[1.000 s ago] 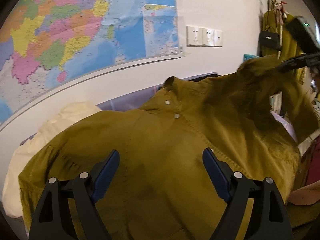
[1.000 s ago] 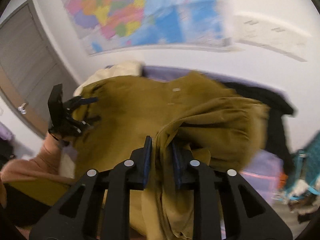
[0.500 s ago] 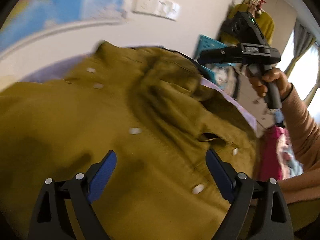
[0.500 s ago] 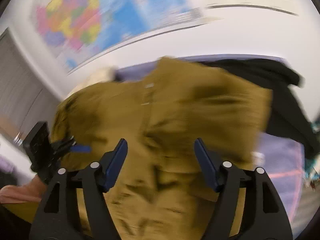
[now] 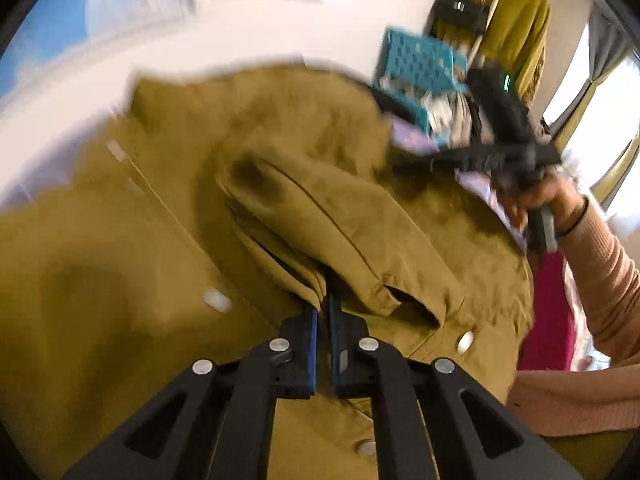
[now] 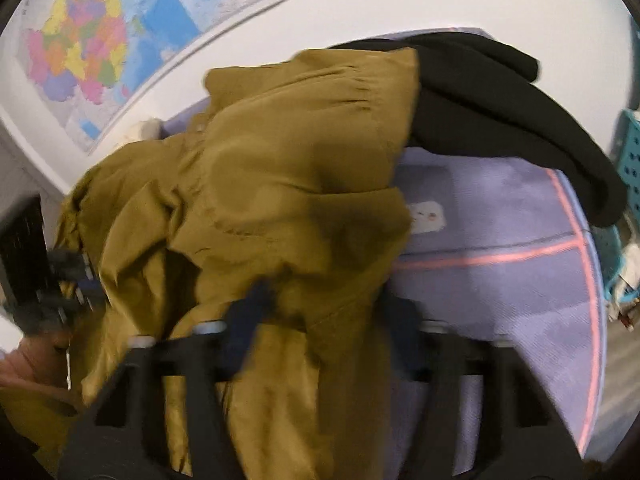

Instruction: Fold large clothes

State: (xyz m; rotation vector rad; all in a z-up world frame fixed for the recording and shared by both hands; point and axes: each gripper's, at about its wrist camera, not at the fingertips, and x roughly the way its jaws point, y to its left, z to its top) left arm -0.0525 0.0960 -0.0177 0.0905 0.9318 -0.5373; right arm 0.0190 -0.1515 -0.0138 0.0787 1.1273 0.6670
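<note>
Lying spread over a lilac tabletop (image 6: 500, 280) with pink lines, the olive shirt (image 5: 120, 248) fills most of both views, its collar toward the white wall and its pale buttons running along the placket. At the left of the right wrist view a map (image 6: 100, 40) hangs on the wall, and below it the left tool (image 6: 64, 280) shows as a dark blur at the shirt's edge. In its own camera the left tool (image 5: 323, 320) has its blue pads drawn almost together, and a folded edge of the shirt, apparently the cuff end of a sleeve (image 5: 320, 220) laid across the front, sits at their tips; it seems pinched there, though blur makes the contact hard to read. Moving rightward, the right tool (image 6: 320, 320) stands partly open and its jaws are closing, with a bunched ridge of shirt between them; the pads do not look pressed on the cloth. Beyond the shirt a black garment (image 6: 500, 100) lies on the tabletop against the wall. Farther right a teal basket (image 5: 424, 64) sits by the wall, a mustard garment (image 5: 516, 12) hangs behind it, and a hand (image 5: 548, 200) in a peach sleeve (image 5: 600, 280) grips the right tool's handle.
</note>
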